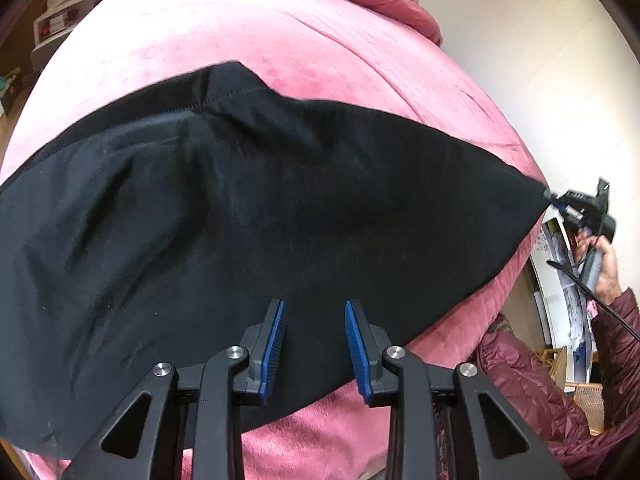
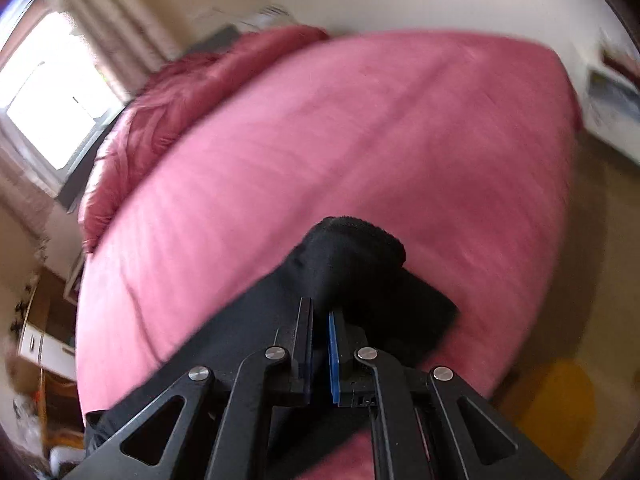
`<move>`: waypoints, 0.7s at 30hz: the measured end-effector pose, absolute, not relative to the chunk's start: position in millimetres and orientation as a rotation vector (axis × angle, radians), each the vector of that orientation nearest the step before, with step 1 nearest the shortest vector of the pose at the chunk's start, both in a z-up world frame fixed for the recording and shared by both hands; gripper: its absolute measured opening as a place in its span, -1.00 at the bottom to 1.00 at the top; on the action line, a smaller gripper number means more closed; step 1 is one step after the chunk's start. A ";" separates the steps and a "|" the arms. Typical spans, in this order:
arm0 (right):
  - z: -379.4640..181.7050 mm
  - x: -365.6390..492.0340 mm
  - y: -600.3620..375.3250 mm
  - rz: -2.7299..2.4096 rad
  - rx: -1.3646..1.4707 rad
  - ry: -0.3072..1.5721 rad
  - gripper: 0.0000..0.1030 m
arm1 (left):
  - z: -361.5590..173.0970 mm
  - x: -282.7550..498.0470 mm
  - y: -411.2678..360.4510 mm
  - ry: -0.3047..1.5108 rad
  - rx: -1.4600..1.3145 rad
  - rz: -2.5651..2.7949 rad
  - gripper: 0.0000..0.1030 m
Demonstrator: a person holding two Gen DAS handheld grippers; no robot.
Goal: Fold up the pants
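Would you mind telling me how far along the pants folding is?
Done: the black pants are spread on the pink bed. In hand: the right gripper pinches one end, pulling it taut; the left gripper hovers open above the fabric. Left: the folds themselves.

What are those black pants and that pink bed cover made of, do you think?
The pants look like a matte knit, perhaps cotton jersey: dull black, soft creases, stitched seams. The bed cover looks like velvet or plush fleece: a soft sheen with brushed streaks. Neither fibre can be confirmed by sight.
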State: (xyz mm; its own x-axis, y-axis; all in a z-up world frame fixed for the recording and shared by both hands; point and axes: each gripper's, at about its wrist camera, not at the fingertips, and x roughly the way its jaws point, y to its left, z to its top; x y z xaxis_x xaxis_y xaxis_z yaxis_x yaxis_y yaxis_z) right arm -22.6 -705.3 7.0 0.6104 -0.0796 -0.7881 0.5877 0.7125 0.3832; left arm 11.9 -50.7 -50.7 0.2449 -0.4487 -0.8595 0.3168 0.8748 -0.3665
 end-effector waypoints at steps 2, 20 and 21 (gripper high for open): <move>-15.1 -34.0 -712.6 -0.460 0.719 0.869 -0.88 | -52.1 10.8 -55.0 1.225 -0.105 -0.534 -0.39; -31.7 -60.0 -724.9 -0.494 0.763 0.847 -0.87 | -67.9 -4.0 -96.7 1.213 -0.015 -0.592 -0.35; -34.7 -60.4 -725.6 -0.508 0.762 0.868 -0.87 | -70.3 -4.9 -98.1 1.216 -0.014 -0.593 -0.35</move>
